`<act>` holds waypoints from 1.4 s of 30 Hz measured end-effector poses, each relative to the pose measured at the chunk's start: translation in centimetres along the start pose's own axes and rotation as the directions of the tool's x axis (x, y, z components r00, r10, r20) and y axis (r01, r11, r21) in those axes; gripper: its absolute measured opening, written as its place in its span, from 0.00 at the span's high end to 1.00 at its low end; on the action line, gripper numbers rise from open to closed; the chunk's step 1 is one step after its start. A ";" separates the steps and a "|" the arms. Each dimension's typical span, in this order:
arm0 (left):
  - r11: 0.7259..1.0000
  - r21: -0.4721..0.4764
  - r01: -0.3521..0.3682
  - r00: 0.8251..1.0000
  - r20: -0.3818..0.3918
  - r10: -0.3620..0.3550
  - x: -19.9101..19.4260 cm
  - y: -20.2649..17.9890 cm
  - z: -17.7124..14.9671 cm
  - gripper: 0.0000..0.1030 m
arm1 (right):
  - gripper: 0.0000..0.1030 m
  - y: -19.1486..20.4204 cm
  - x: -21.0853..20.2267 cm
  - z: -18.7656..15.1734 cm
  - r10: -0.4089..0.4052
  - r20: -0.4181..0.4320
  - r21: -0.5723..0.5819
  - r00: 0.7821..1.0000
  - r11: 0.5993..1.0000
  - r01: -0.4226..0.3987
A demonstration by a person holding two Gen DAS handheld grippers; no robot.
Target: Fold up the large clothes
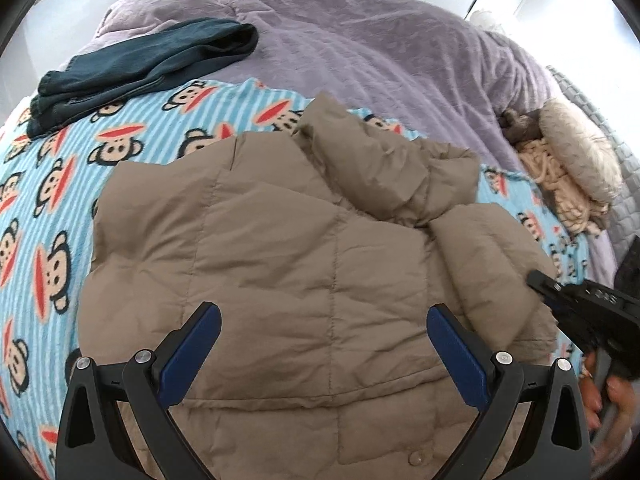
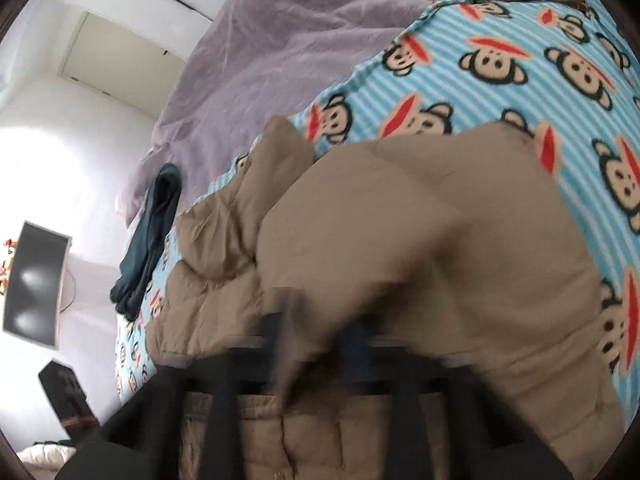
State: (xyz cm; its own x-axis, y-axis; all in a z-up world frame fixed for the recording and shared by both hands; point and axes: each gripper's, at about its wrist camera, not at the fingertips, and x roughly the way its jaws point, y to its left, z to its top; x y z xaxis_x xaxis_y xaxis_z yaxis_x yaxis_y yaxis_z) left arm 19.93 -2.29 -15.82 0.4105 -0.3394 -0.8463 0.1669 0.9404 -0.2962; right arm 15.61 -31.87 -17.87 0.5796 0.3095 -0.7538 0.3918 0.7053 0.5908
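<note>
Tan quilted puffer jacket (image 1: 304, 272) lies spread on the blue striped monkey-print blanket (image 1: 132, 132) over the bed: left gripper (image 1: 324, 320) hovers above its body with jaws spread wide, holding nothing. Right gripper (image 1: 538, 282) sits nearly pressed together at the folded-in sleeve edge; its own view is too blurred to confirm a pinch. Next I'd flatten that sleeve, then fold the hem up evenly, compressing the puff

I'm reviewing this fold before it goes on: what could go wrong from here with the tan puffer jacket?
The right tool looks nearly closed at the sleeve edge of the tan puffer jacket; slick padding may slip free. The left tool hovers open, so nothing pins the body, which could drag across the monkey-print blanket.
</note>
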 end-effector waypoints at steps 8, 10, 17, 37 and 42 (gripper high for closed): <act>0.958 -0.119 0.261 0.965 0.016 -0.261 -1.7 3.0 0.6 0.00 | 0.91 9.7 1.4 -3.7 0.038 -0.084 -0.454 0.996 0.888 -0.072; 0.945 -0.144 0.294 0.955 -0.006 -0.298 -1.4 3.3 0.5 0.00 | 0.90 11.2 3.0 -5.8 -0.002 -0.134 -0.526 0.991 0.848 -0.069; 0.927 -0.171 0.332 0.936 -0.062 -0.347 0.7 2.8 -0.2 0.00 | 0.31 10.1 3.3 -9.4 -0.086 -0.223 -0.539 0.971 0.841 -0.049; 0.983 -0.015 0.185 0.980 -0.072 -0.186 1.8 -0.2 -1.5 0.88 | 0.91 -12.2 -4.0 0.9 0.066 -0.075 0.202 0.995 0.978 -0.050; 0.987 -0.097 0.127 0.978 -0.155 -0.141 4.4 3.4 -2.8 0.85 | 0.91 -9.4 -1.2 -0.9 -0.020 -0.135 0.056 0.991 0.998 0.027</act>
State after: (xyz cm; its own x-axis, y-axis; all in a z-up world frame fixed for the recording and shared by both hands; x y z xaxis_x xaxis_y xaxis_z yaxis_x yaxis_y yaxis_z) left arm 19.85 -0.52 -21.80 0.2394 -0.4611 -0.8544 0.1302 0.8873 -0.4424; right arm 10.63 -38.25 -22.78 0.4698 0.3789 -0.7973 0.4468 0.6768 0.5850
